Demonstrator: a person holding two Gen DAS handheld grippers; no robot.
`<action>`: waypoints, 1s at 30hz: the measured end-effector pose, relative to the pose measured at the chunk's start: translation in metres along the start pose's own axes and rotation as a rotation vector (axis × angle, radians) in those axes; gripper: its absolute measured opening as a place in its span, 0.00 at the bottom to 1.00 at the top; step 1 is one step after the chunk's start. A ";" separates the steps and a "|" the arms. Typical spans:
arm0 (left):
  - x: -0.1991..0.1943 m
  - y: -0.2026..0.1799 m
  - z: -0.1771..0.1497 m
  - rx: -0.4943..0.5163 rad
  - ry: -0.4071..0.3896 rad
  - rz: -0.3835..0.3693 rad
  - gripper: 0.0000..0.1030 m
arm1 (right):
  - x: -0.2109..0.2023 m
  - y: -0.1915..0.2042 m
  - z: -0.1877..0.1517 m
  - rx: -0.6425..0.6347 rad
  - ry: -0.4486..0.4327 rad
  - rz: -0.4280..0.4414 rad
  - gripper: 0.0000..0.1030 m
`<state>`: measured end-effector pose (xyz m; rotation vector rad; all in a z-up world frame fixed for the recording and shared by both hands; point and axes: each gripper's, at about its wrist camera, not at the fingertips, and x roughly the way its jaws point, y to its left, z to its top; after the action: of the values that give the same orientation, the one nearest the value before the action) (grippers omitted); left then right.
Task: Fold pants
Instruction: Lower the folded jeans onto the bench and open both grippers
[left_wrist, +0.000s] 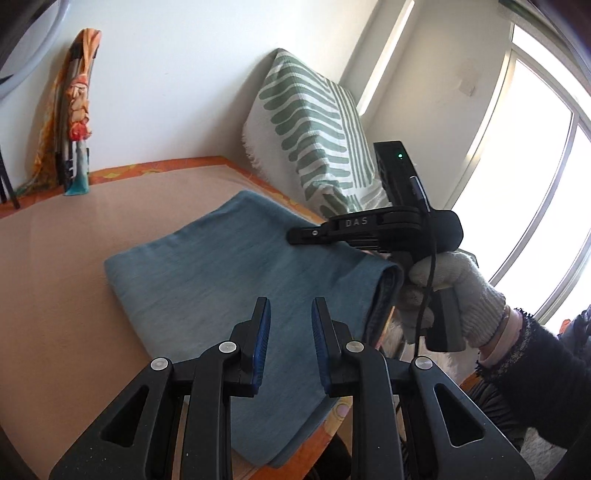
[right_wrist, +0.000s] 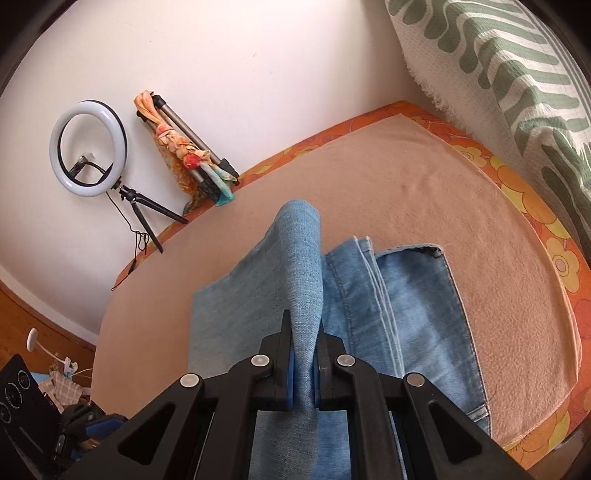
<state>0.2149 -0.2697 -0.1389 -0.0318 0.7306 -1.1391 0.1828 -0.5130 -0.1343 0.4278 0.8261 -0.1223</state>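
Note:
Blue denim pants (left_wrist: 236, 266) lie folded on a peach cloth-covered table (left_wrist: 92, 240). My left gripper (left_wrist: 290, 314) is open and empty, hovering just above the near part of the pants. My right gripper (right_wrist: 303, 328) is shut on a fold of the pants (right_wrist: 301, 266), lifting that layer over the rest, where a pocket (right_wrist: 417, 295) shows. The right gripper also shows in the left wrist view (left_wrist: 295, 233), at the far right edge of the pants, held by a gloved hand (left_wrist: 454, 291).
A green-and-white patterned throw (left_wrist: 314, 136) covers furniture at the table's far right. A folded tripod wrapped in an orange scarf (right_wrist: 184, 155) and a ring light (right_wrist: 88, 147) stand against the wall. The table has an orange floral border (right_wrist: 517, 192).

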 end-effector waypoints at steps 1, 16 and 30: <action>0.003 0.002 -0.003 0.004 0.009 0.014 0.20 | 0.001 -0.003 -0.002 0.001 0.005 -0.004 0.04; 0.036 0.008 -0.029 0.056 0.114 0.096 0.30 | -0.006 -0.027 -0.011 -0.013 0.003 -0.060 0.04; 0.052 -0.008 -0.046 0.122 0.197 0.081 0.42 | -0.001 -0.048 -0.013 -0.076 0.025 -0.133 0.06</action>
<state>0.1952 -0.3015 -0.1978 0.2143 0.8279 -1.1173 0.1601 -0.5506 -0.1568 0.3033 0.8806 -0.2081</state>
